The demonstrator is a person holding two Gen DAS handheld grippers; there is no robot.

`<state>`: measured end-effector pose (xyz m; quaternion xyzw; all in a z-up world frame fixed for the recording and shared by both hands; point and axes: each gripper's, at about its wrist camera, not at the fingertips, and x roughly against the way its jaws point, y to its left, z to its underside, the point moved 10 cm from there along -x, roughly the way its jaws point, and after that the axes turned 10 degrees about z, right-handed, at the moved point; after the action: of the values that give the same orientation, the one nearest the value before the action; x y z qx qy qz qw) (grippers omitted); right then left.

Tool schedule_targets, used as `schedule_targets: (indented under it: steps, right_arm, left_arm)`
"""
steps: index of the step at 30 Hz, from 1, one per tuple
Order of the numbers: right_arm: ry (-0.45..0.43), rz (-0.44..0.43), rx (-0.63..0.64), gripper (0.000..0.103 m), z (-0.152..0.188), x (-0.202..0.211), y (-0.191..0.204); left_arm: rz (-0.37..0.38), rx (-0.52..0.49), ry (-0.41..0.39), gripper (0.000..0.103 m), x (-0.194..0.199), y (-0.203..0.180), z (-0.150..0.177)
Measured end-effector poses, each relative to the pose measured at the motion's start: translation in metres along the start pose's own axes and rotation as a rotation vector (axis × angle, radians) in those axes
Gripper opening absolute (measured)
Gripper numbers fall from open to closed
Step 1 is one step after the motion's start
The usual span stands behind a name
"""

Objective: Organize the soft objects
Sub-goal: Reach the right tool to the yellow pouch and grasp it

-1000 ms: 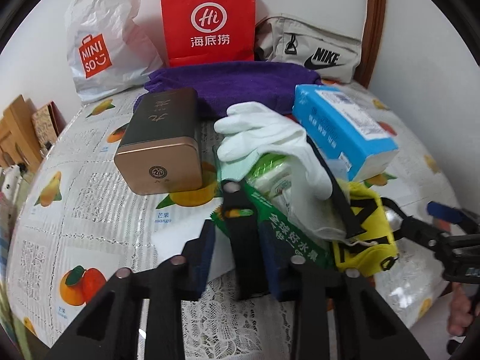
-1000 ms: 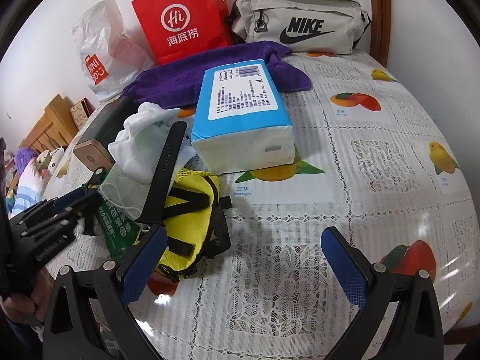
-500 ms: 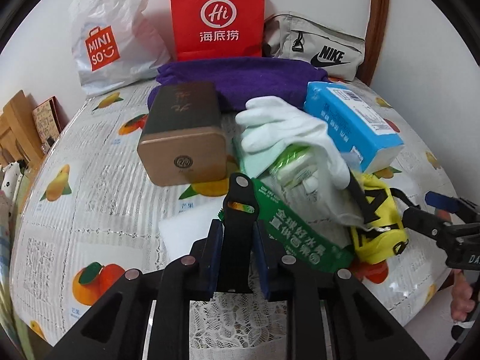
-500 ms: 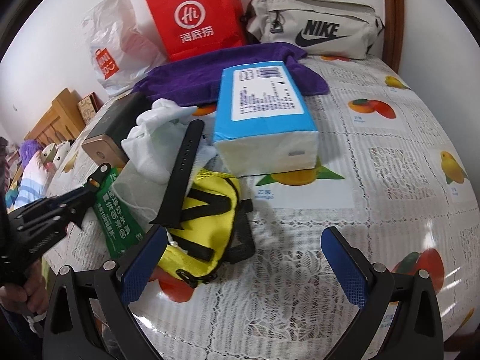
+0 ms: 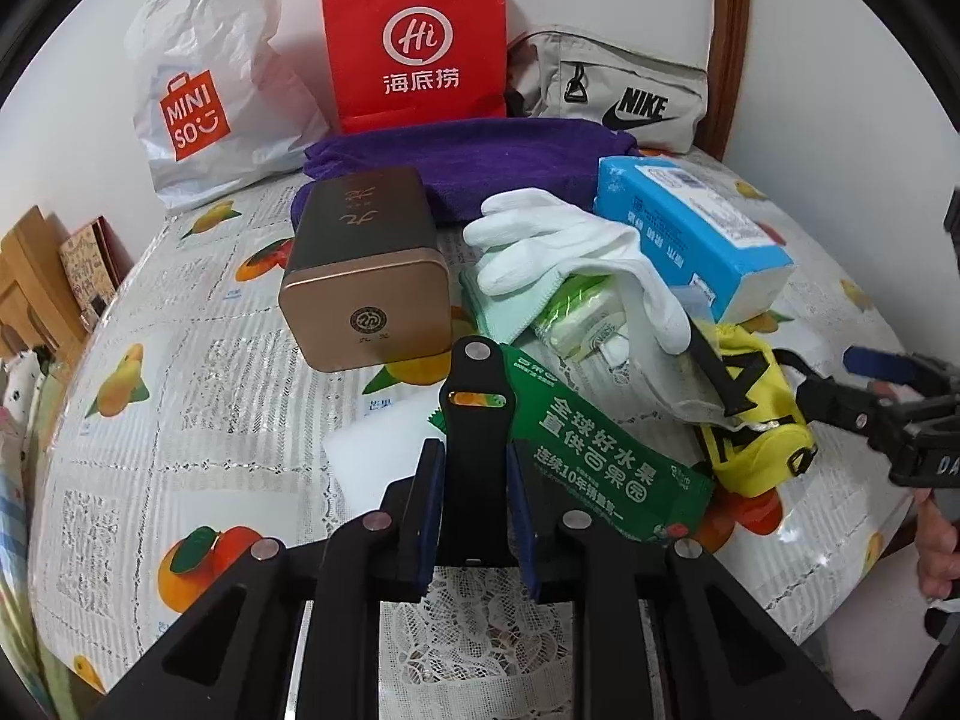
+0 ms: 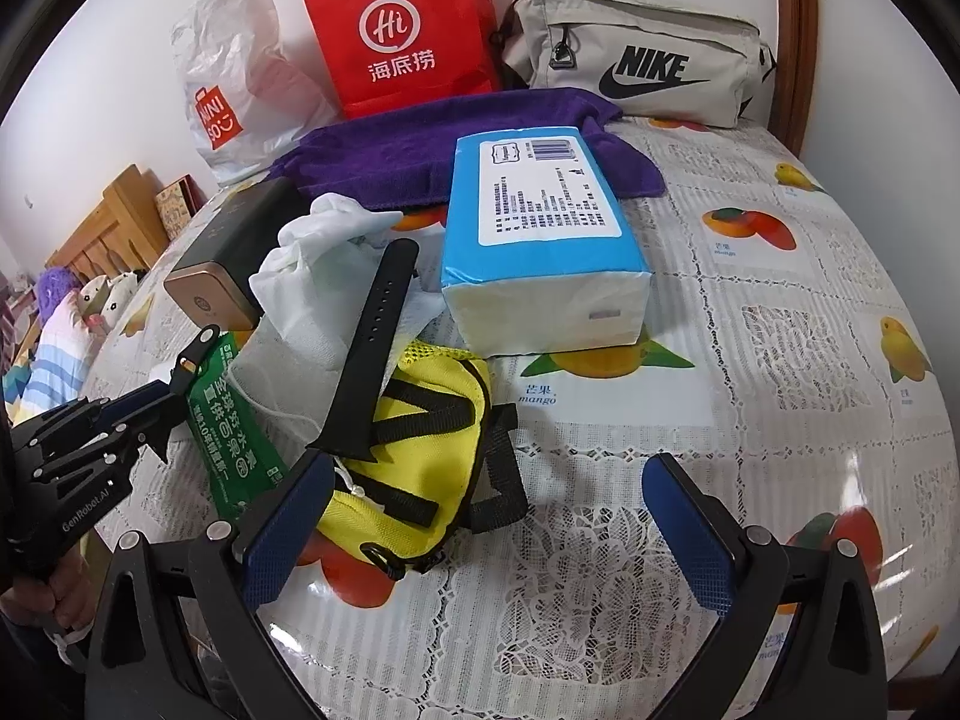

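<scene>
The left gripper is closed on a short black strap piece; the blue pads press on both its sides, as the left wrist view shows. The strap's long axis runs along the fingers, its holed, studded end projecting toward 12 o'clock beyond the fingertips. That end overlaps the near corner of the green packet, which lies at 2 o'clock from the grip. A brown tin stands at 11 o'clock, apart from the strap.

The right gripper is open, with nothing between the pads. It hangs over bare tablecloth. The yellow pouch lies at 10 o'clock from it, just beside the left finger. A second, longer black strap piece rests across the pouch and the white glove, its long axis running from 7 to 1 o'clock in the right wrist view. Its lower end sits just above that same left finger. The blue tissue pack lies at 12 o'clock, well apart from the fingers.

Judgement: the right gripper is the nearer to the pile's remaining items. The held strap appears ready to be carried clear. Whether it rests on the packet or is lifted off it cannot be told.
</scene>
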<state>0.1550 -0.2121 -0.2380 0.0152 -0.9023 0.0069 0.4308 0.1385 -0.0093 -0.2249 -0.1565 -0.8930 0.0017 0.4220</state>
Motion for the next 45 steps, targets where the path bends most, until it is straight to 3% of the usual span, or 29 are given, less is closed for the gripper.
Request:
schedule_targets:
  steps: [13,19,21,23,24,27,34,45]
  right_arm:
    - [0.046,-0.075,0.001,0.102,0.005,-0.017,0.027]
    - [0.085,-0.037,0.068,0.102,0.018,-0.035,0.051]
    - [0.055,0.027,0.143,0.102,0.023,-0.036,0.056]
    - [0.023,0.066,0.182,0.094,0.026,-0.034,0.056]
    - [0.002,0.060,0.169,0.081,0.025,-0.030,0.053]
    - [0.006,0.039,0.141,0.074,0.025,-0.023,0.044]
    - [-0.058,0.102,0.161,0.073,0.017,0.012,0.021]
    - [-0.145,0.124,0.124,0.073,0.003,0.057,-0.002]
  left_arm:
    - [-0.006,0.062,-0.060,0.020,0.019,0.023,-0.013]
    - [0.012,0.073,-0.053,0.020,0.015,0.024,-0.011]
    - [0.021,0.081,-0.053,0.020,0.014,0.024,-0.010]
    - [0.030,0.086,-0.056,0.020,0.015,0.023,-0.009]
    - [0.034,0.087,-0.058,0.020,0.015,0.022,-0.009]
    - [0.039,0.095,-0.058,0.020,0.015,0.022,-0.008]
    - [0.041,0.101,-0.084,0.020,0.024,0.021,-0.009]
    - [0.011,0.112,-0.128,0.020,0.049,0.027,-0.015]
